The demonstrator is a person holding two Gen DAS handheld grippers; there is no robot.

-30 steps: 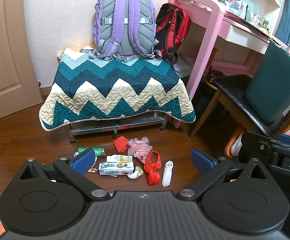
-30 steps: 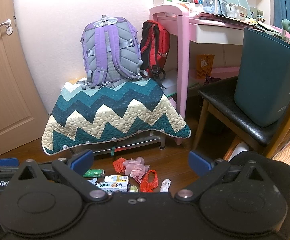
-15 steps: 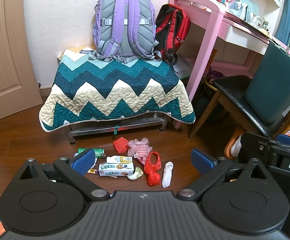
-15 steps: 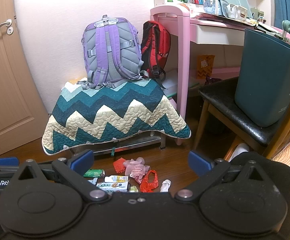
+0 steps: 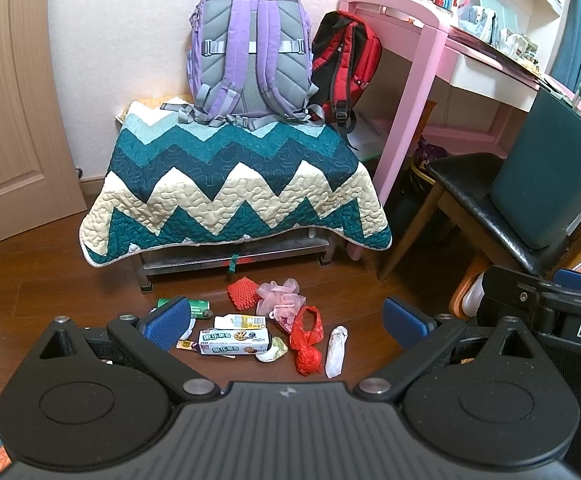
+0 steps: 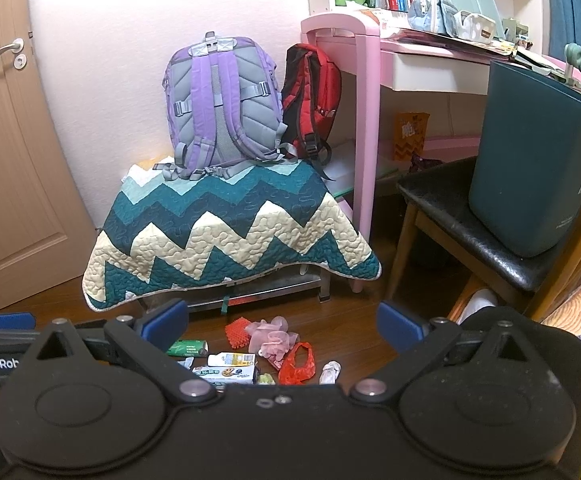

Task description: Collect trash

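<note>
A scatter of trash lies on the wood floor in front of a low bench: a white biscuit box [image 5: 234, 342], a red plastic bag [image 5: 306, 340], a white crumpled piece [image 5: 336, 350], a red net [image 5: 242, 293], a pink wad [image 5: 280, 298], a green packet [image 5: 194, 306]. The same pile shows in the right wrist view, with the box [image 6: 226, 374] and the red bag [image 6: 298, 364]. A dark teal bin [image 6: 530, 160] stands on a black chair seat at the right. My left gripper [image 5: 286, 320] is open and empty above the pile. My right gripper [image 6: 282, 320] is open and empty, farther back.
A bench under a zigzag quilt [image 5: 234, 184] carries a purple backpack [image 5: 248, 52] and a red one [image 5: 344, 64]. A pink desk [image 5: 422, 60] stands right of it, the chair [image 5: 478, 200] in front. A wooden door [image 5: 6, 100] is at the left.
Both grippers have stayed open and almost still; the left view has shifted only very slightly.
</note>
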